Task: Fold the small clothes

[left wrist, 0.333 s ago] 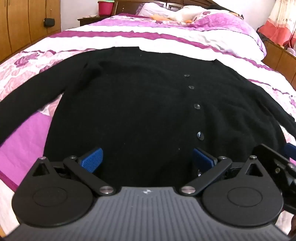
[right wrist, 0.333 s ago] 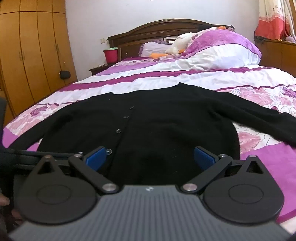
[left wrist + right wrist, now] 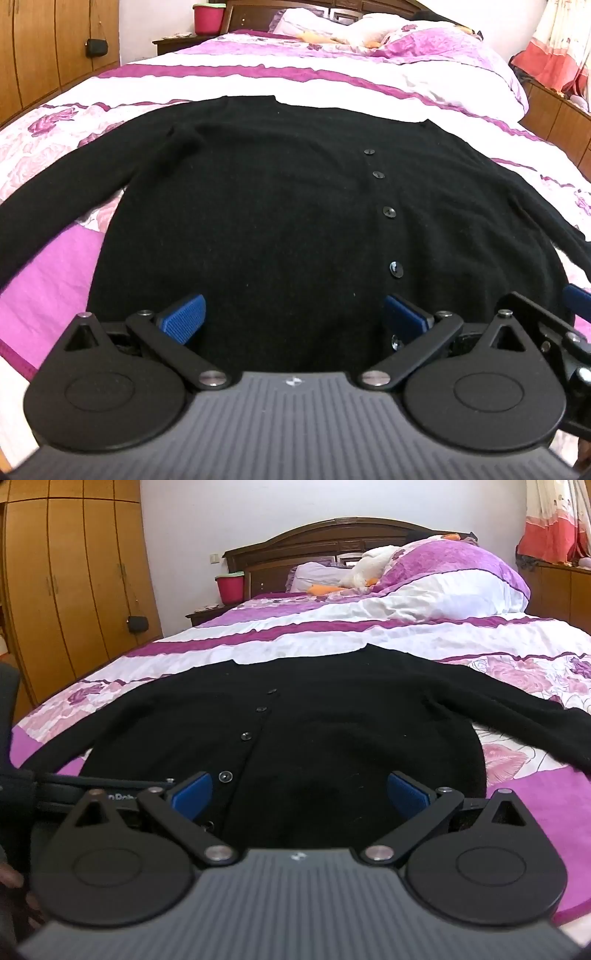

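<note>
— Where's the garment?

— A black cardigan (image 3: 280, 221) lies flat on the bed (image 3: 332, 85), front up and buttoned, its sleeves spread out to either side over the pink and white floral cover. Its hem is at the near edge, right under both tools.

— How's the left tool (image 3: 293, 317)?

— Spread wide. Its blue pads (image 3: 184, 317) stand well apart over the hem, with only flat knit showing between them. Whether the tips touch the fabric I cannot tell.

— And the right tool (image 3: 301, 794)?

— Just as wide, nothing pinched. Its left pad sits just beside the button row (image 3: 245, 736), and the gap frames the cardigan's right half. It tilts gently downward toward the hem.

— Are the two tools close together?

— Yes, each shows at the edge of the other's view.
</note>
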A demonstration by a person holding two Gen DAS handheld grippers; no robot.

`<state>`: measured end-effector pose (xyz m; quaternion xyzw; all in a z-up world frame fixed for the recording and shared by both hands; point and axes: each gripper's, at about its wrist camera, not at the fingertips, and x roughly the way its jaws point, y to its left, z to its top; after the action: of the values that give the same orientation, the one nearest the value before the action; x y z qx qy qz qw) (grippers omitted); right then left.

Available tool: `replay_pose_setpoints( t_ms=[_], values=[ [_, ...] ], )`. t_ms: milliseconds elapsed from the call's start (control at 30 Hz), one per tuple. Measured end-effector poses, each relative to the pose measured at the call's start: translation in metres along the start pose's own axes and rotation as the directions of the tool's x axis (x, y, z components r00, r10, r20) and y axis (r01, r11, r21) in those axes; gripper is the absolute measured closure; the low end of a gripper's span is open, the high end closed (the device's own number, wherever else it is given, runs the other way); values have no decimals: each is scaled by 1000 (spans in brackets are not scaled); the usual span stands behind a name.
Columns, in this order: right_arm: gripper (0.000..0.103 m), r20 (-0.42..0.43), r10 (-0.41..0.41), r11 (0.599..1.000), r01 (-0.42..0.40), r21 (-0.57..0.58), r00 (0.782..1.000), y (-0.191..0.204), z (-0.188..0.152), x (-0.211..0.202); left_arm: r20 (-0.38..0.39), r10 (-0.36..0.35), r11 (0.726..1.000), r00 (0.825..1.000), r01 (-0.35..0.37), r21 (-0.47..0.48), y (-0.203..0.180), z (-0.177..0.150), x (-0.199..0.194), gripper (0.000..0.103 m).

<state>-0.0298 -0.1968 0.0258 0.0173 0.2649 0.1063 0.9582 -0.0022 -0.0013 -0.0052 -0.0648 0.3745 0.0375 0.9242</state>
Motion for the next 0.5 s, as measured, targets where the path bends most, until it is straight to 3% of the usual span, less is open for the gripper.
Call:
replay_pose_setpoints(
  t_ms=[500],
  values=[
    [0, 4, 27, 1000, -27, -11, 1000, -7, 1, -5, 9, -3, 1000, 1000, 3, 6, -1, 0, -6, 0]
  ],
)
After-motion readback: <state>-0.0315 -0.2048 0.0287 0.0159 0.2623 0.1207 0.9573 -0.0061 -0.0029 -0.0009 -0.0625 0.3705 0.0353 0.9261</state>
